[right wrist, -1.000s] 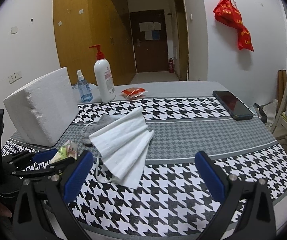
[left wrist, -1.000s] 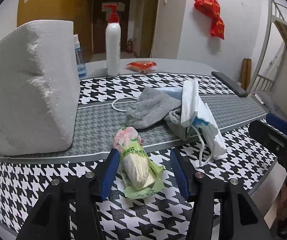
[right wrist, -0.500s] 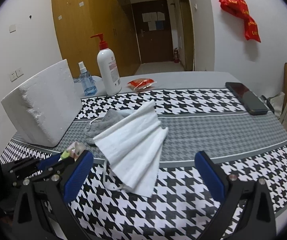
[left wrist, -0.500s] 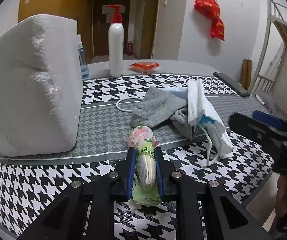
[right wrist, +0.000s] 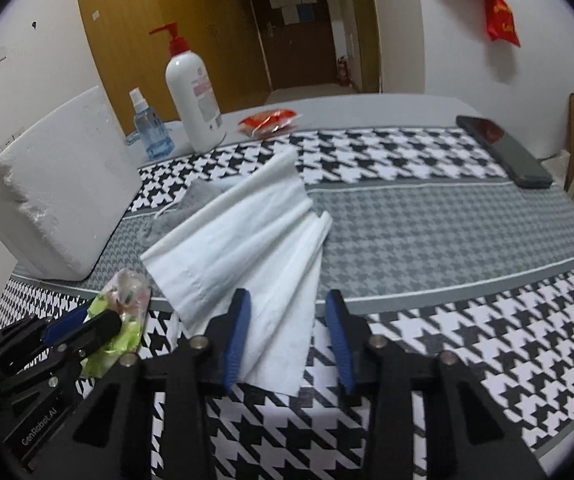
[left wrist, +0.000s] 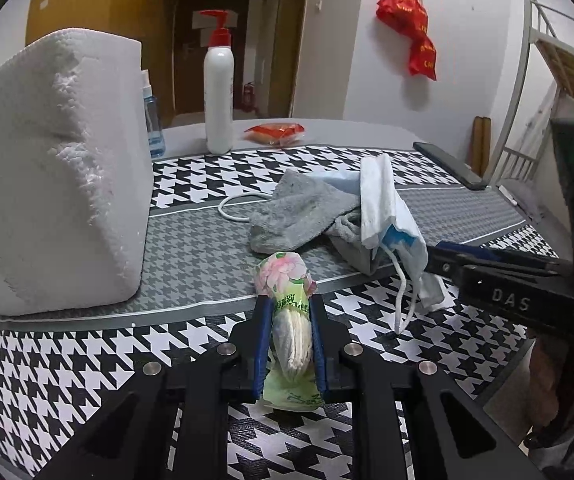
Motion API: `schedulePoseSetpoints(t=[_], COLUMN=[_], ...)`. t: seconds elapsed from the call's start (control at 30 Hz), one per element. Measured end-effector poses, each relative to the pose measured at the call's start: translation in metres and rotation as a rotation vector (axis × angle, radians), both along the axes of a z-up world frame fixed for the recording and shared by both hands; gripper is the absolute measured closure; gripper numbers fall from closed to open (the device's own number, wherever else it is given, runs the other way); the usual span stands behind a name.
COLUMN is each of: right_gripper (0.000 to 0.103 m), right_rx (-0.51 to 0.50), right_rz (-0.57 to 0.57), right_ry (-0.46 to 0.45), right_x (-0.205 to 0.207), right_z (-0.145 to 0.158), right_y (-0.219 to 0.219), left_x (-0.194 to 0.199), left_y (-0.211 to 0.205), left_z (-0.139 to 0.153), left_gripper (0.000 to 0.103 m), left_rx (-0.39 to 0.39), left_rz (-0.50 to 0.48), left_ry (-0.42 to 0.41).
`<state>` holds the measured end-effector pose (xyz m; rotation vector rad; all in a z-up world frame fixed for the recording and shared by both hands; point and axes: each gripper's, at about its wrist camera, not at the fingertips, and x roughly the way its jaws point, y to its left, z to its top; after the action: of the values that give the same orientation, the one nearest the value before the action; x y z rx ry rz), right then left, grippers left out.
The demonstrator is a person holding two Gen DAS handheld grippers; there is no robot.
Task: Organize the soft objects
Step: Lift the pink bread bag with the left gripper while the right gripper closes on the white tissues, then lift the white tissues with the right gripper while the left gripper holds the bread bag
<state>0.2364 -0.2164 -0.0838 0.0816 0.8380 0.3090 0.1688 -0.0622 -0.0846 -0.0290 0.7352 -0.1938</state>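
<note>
Left gripper [left wrist: 290, 320] clamps one tissue pack [left wrist: 289, 312]; right gripper [right wrist: 287, 336] narrowly straddles one mask [right wrist: 243, 248].

Right gripper [right wrist: 287, 334] jaws straddle the face mask [right wrist: 247, 248].

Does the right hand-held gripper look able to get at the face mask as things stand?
Probably yes. The right hand-held gripper is open, its jaws already on either side of the near end of the face mask, with nothing lying on that end. The left hand-held gripper, shut on the tissue pack, sits off to the side.
</note>
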Motion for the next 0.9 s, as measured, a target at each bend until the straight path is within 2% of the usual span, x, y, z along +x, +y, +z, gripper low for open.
schedulePoseSetpoints(t=[0.17, 0.23, 0.27, 0.37, 0.53, 0.9], right_gripper=[0.063, 0.079, 0.093, 0.097, 0.097, 0.098], right_rx=[-0.010, -0.042, -0.062, -0.041, -0.012, -0.014], right_rz=[0.011, 0.013, 0.015, 0.025, 0.002, -0.122], right_ry=[0.012, 0.005, -0.004, -0.003, -0.046, -0.130], right_x=[0.003, 0.003, 0.002, 0.001, -0.007, -0.035], right_z=[-0.003, -0.003, -0.004, -0.005, 0.008, 0.037], right_y=[0.003, 0.007, 0.009, 0.008, -0.004, -0.051], left_x=[-0.001, 0.000, 0.000, 0.000, -0.002, -0.003], left_y=[-0.001, 0.000, 0.000, 0.001, 0.000, 0.002], left_z=[0.000, -0.001, -0.001, 0.000, 0.001, 0.003], left_gripper=[0.083, 0.083, 0.083, 0.083, 0.083, 0.083], left_rx=[0.002, 0.001, 0.000, -0.004, 0.005, 0.002], left_rz=[-0.001, -0.001, 0.000, 0.005, 0.010, 0.023], left_ry=[-0.001, 0.000, 0.000, -0.001, -0.007, -0.009])
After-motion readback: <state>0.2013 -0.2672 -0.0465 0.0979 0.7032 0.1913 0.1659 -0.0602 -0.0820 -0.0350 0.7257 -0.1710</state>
